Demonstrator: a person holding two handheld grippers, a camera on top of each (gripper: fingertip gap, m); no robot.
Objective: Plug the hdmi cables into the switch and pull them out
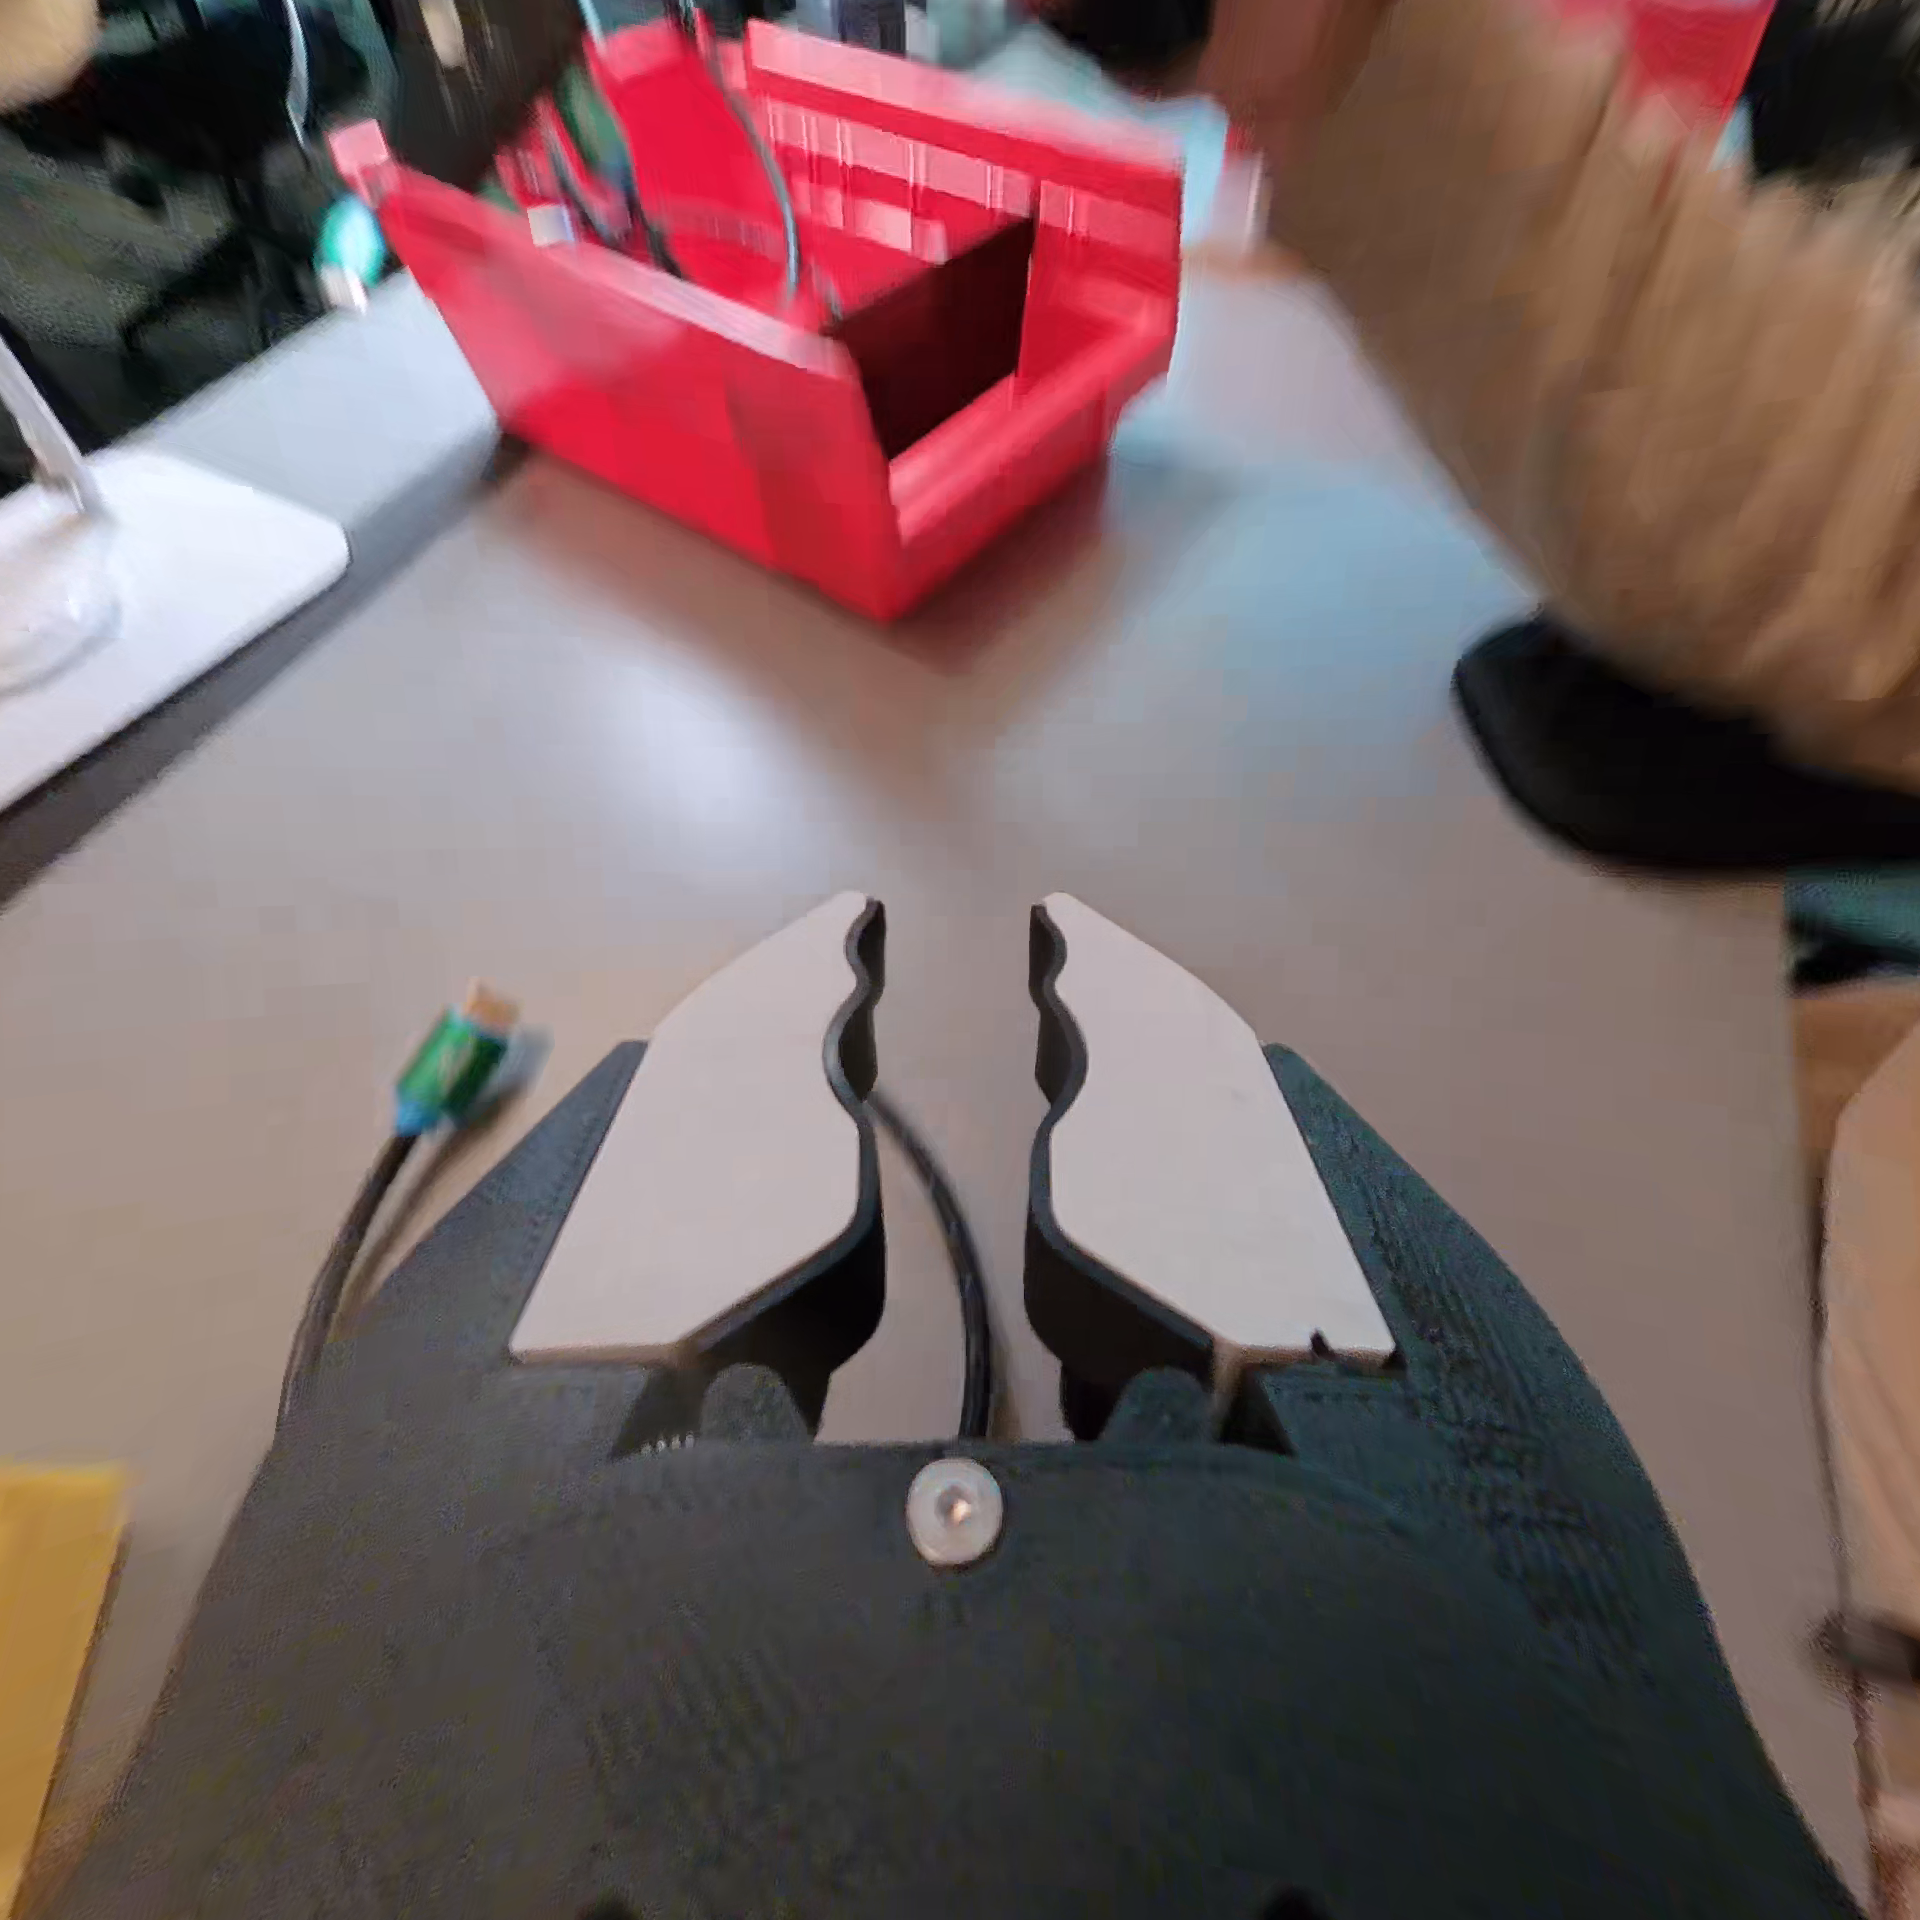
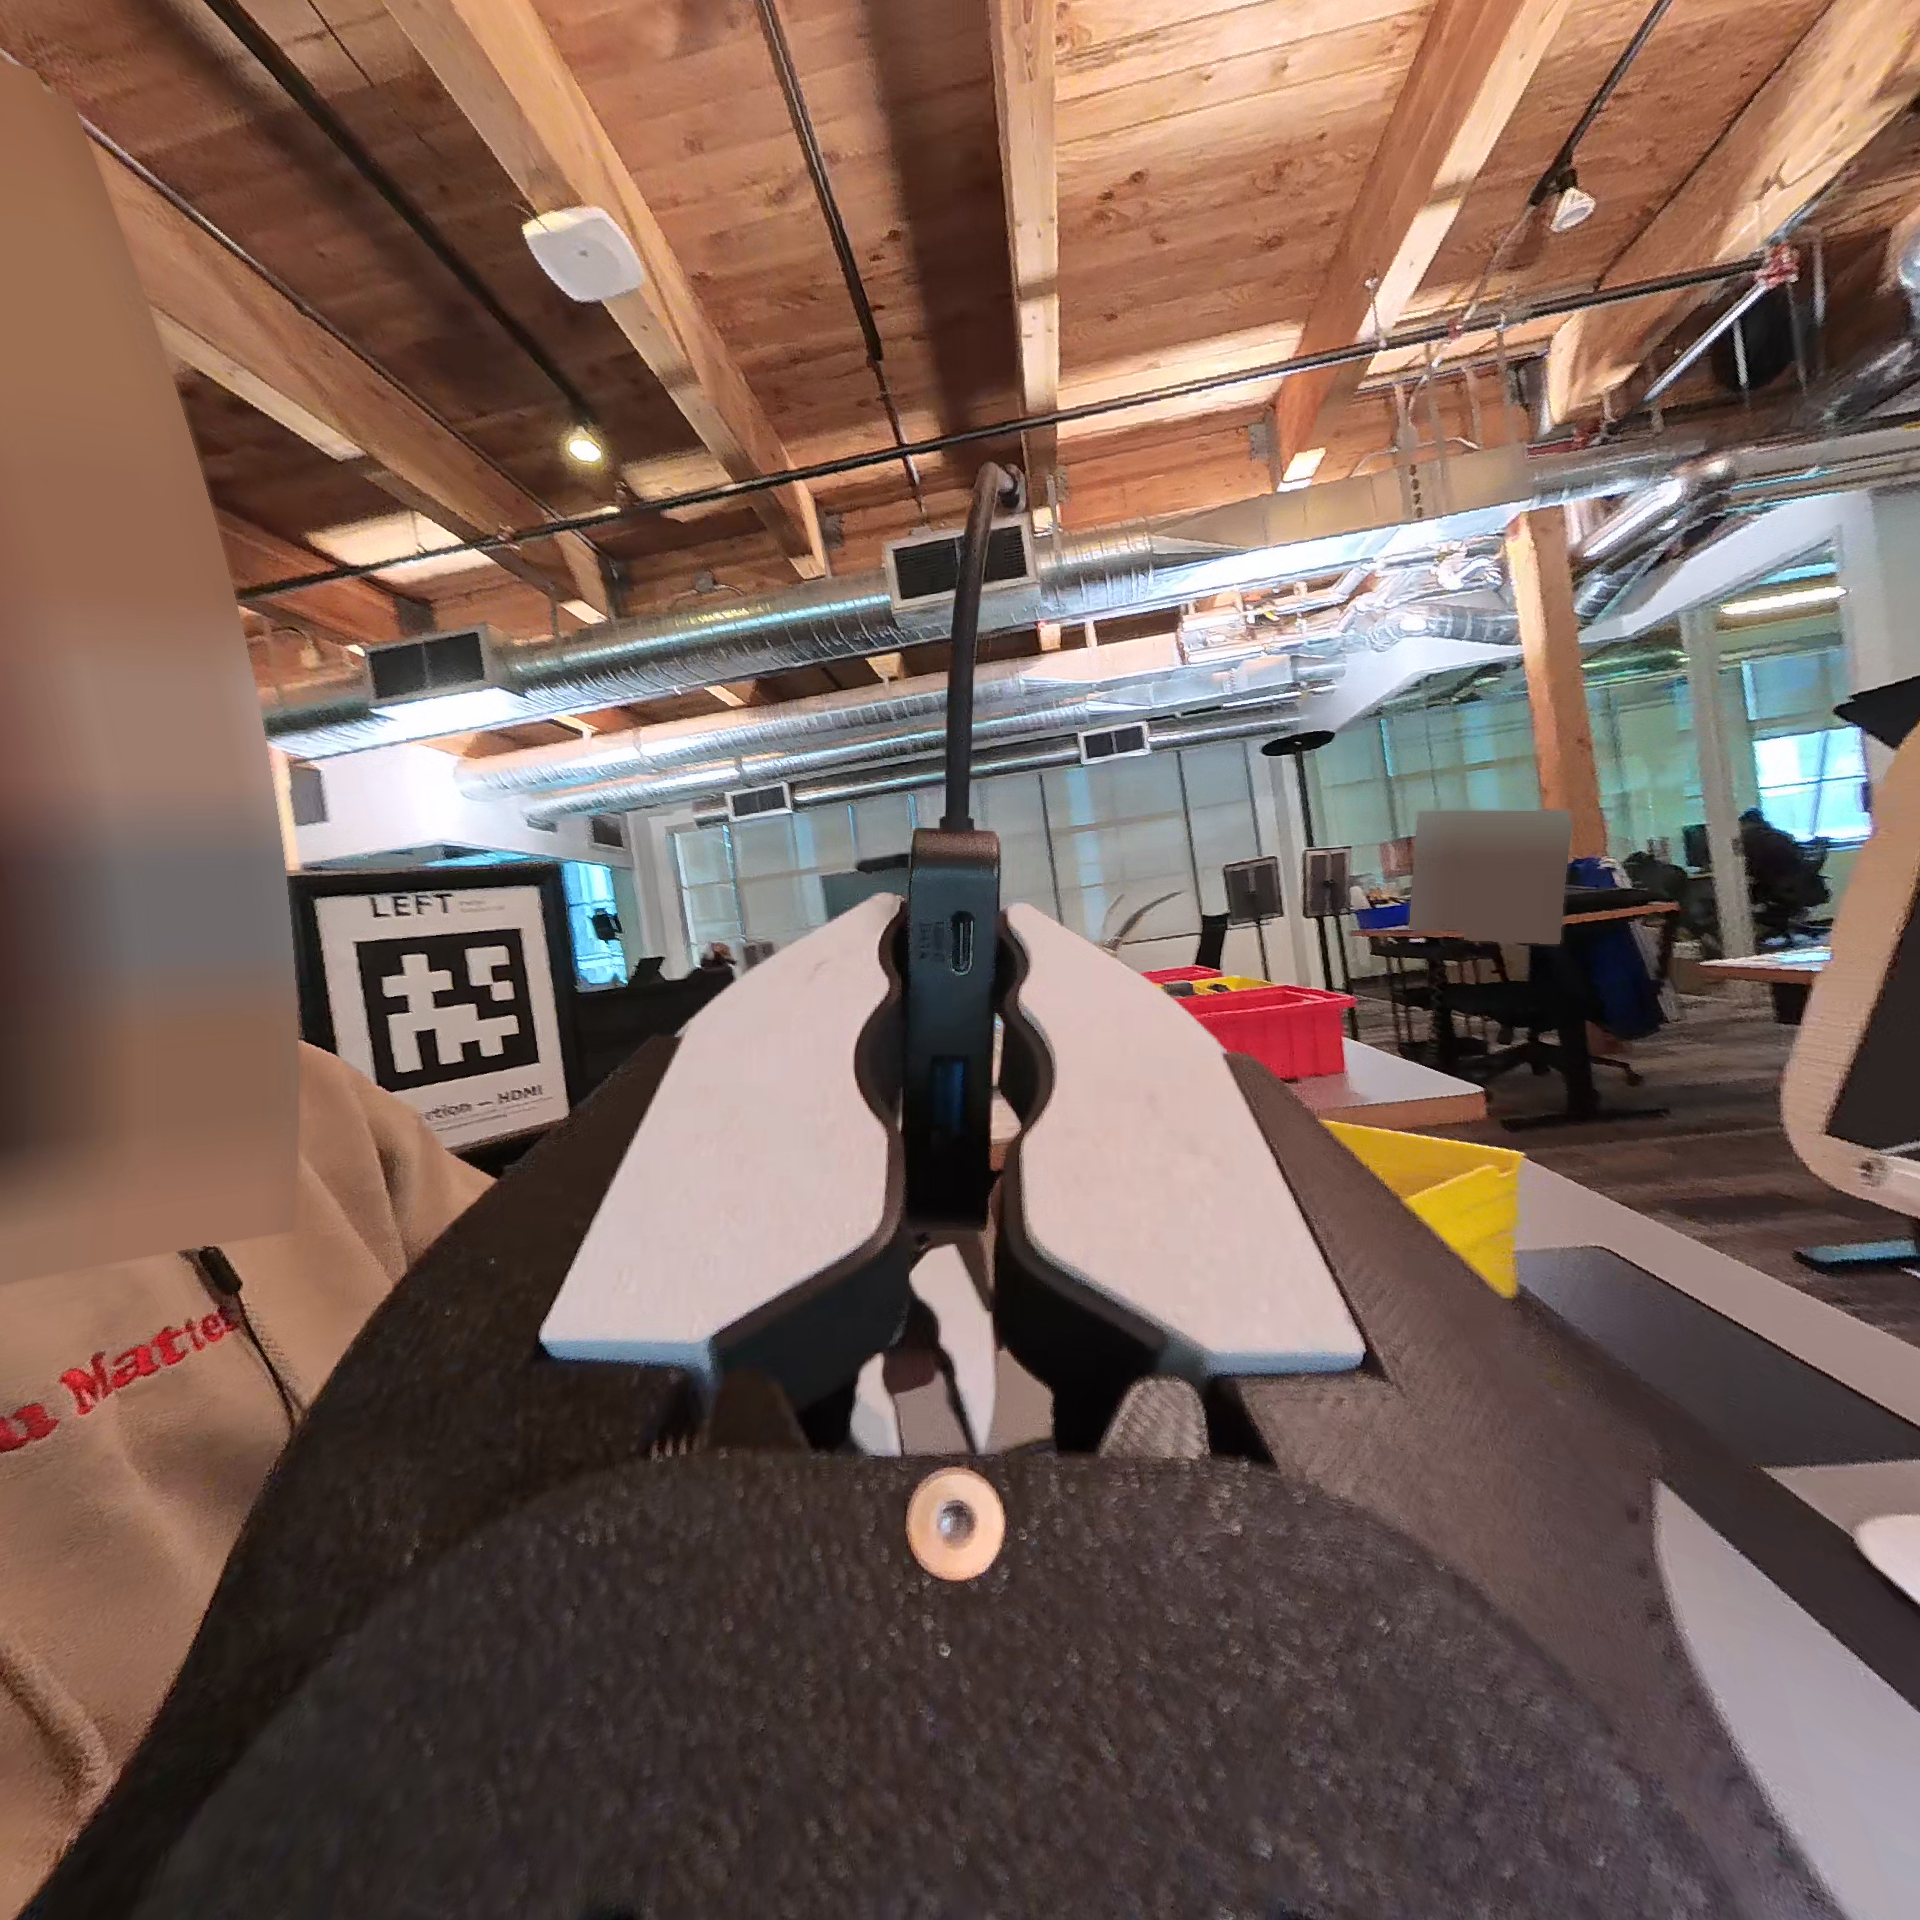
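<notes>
In the left wrist view my left gripper (image 1: 956, 914) is open and empty, low over the grey table (image 1: 727, 748). An HDMI cable with a green plug (image 1: 457, 1055) lies on the table just left of the left finger. A thin black cable (image 1: 956, 1247) runs on the table between the fingers. In the right wrist view my right gripper (image 2: 951, 925) is shut on the switch (image 2: 951, 1029), a slim black adapter held upright and tilted up toward the ceiling. Ports show on its facing edge. Its short black lead (image 2: 966, 665) curves up from its top.
A red bin (image 1: 790, 343) holding cables stands ahead on the table. A white stand base (image 1: 156, 592) lies at left, a yellow object (image 1: 52, 1579) at lower left. A person's beige sleeve (image 1: 1621, 395) and a dark object (image 1: 1621, 758) are at right. A framed marker card (image 2: 447, 997) stands behind the right gripper.
</notes>
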